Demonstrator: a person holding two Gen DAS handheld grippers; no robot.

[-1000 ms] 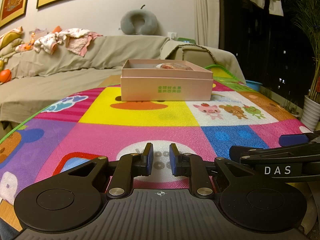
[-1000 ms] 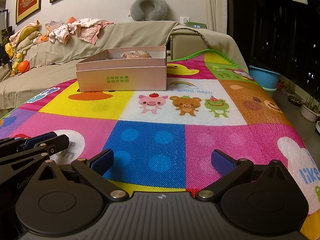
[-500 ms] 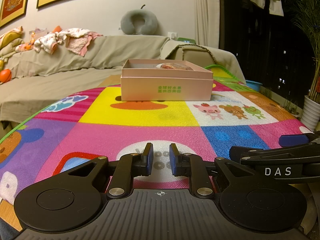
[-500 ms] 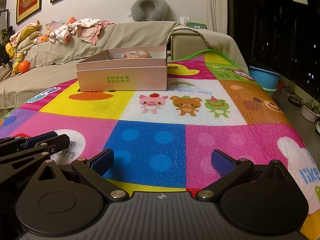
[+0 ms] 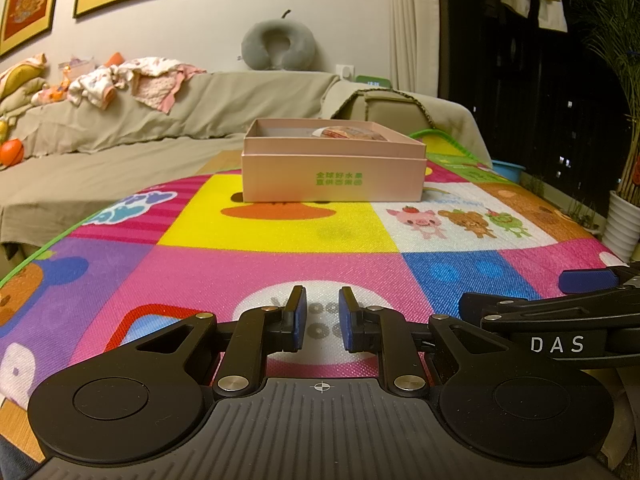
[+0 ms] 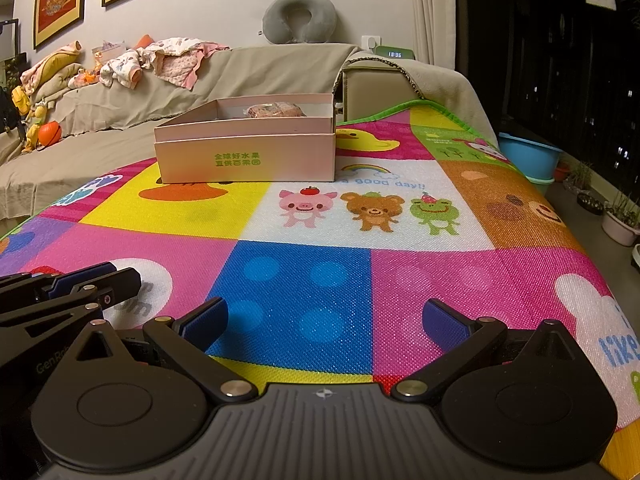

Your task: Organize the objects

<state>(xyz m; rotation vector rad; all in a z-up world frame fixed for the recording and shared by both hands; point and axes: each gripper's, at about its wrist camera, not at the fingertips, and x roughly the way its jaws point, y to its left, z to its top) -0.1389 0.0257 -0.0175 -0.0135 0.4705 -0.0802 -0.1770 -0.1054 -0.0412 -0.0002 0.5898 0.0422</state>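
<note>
An open pink cardboard box with green print stands at the far side of the colourful play mat. Inside it lies a wrapped reddish item, partly hidden by the box wall. My left gripper rests low over the near part of the mat, its blue pads a narrow gap apart with nothing between them. In the right wrist view the same box and wrapped item sit ahead to the left. My right gripper is wide open and empty over the mat.
A covered sofa runs behind the mat, with clothes and a grey neck pillow on its back. An orange ball lies at the far left. A blue basin and plant pots stand off the mat's right edge.
</note>
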